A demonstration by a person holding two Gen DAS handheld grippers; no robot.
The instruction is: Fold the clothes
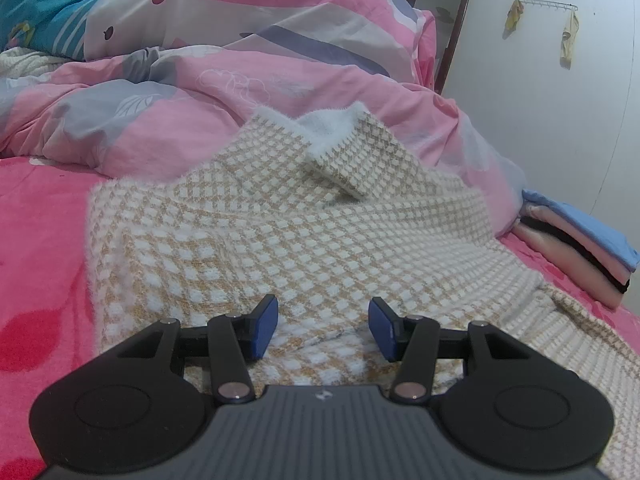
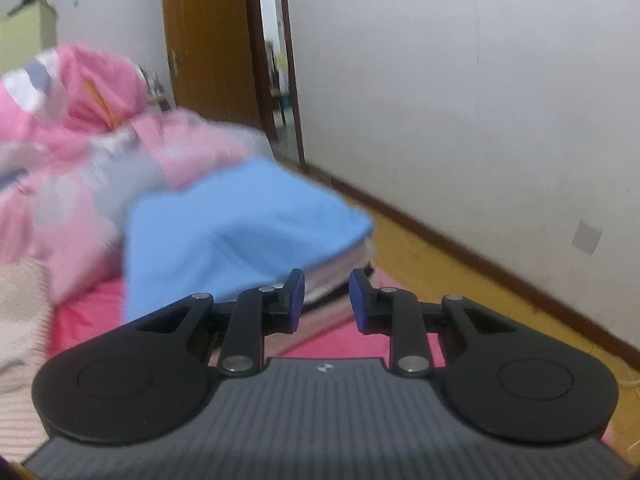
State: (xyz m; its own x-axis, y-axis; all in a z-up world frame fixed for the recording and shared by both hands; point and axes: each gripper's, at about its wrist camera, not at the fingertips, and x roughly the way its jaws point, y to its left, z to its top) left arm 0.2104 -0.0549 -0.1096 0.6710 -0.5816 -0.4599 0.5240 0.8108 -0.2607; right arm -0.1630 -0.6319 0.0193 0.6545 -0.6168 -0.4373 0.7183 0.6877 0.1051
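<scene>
Left claw [image 1: 323, 328] open above checked beige-white sweater [image 1: 280, 248], partly folded

White walls [image 2: 460, 80], wooden door [image 2: 208, 40]

Lighting's soft and even indoors, no hard shadows or glare, colours a bit cool. Left wrist view is sharp on the checked sweater [image 1: 288, 240], with fisheye bending the far wall [image 1: 560, 92] and dark corners. Right wrist view is smeared: the blue folded cloth [image 2: 240, 232] and pink quilt [image 2: 80, 128] are mush, while the gripper body stays crisp.
</scene>
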